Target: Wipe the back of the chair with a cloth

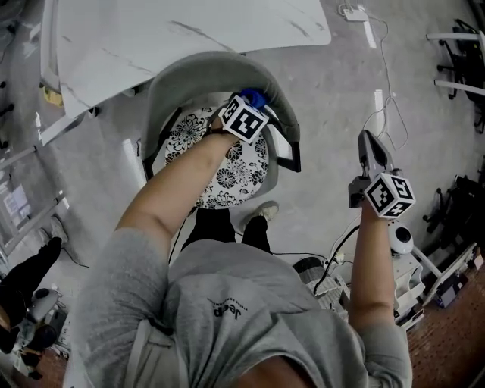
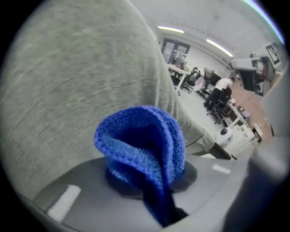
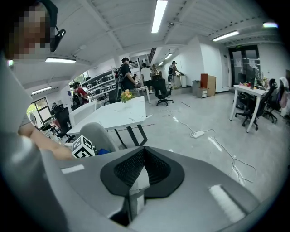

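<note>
A grey upholstered chair (image 1: 198, 76) with a curved back stands before a white marble-look table. Its seat holds a black-and-white floral cushion (image 1: 227, 163). My left gripper (image 1: 252, 102) is shut on a blue knitted cloth (image 2: 145, 145) and sits against the inside of the chair back (image 2: 77, 77). The cloth (image 1: 254, 97) shows as a blue spot by the back's right side. My right gripper (image 1: 371, 151) is held off to the right above the floor, shut, with nothing between its jaws; its view shows its closed black pads (image 3: 142, 170).
The white table (image 1: 182, 34) lies just beyond the chair. A power strip (image 1: 353, 13) and cable (image 1: 386, 83) run across the concrete floor at the right. Equipment and a white camera-like unit (image 1: 401, 239) sit near my right side. People and office chairs (image 3: 161, 90) are far off.
</note>
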